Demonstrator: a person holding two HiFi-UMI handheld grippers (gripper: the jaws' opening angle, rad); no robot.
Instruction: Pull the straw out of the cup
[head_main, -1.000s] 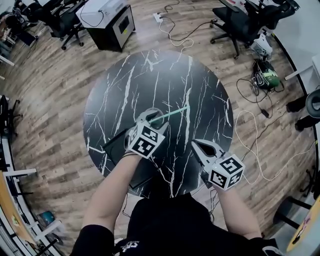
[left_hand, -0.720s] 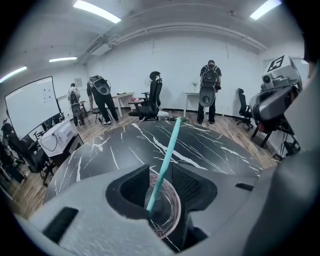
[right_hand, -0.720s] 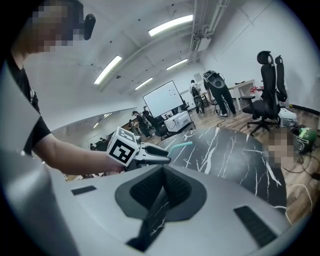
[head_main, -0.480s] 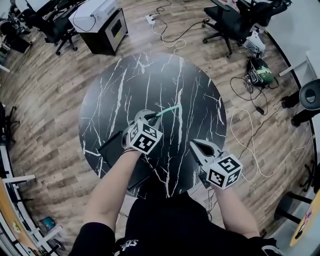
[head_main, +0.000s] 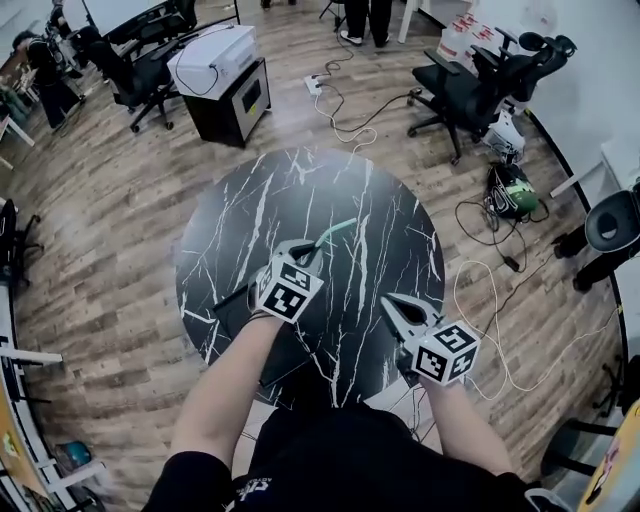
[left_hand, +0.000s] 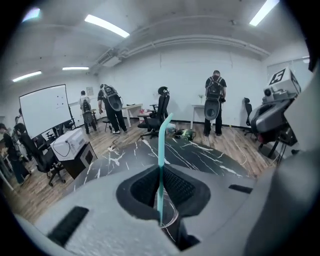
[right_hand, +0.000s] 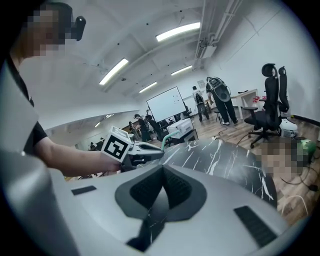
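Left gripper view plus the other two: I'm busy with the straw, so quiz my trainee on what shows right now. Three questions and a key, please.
1. Multiple choice: the teal straw stands between the jaws of A) the left claw, B) the right claw, C) neither.
2. True or false: the right claw's jaws stand wide apart.
3. Fill in: the dark marbled table has a ____ top.
Key:
1. A. The left claw's jaws are closing, with the teal straw between them.
2. False. They are together, with nothing between them.
3. Round.
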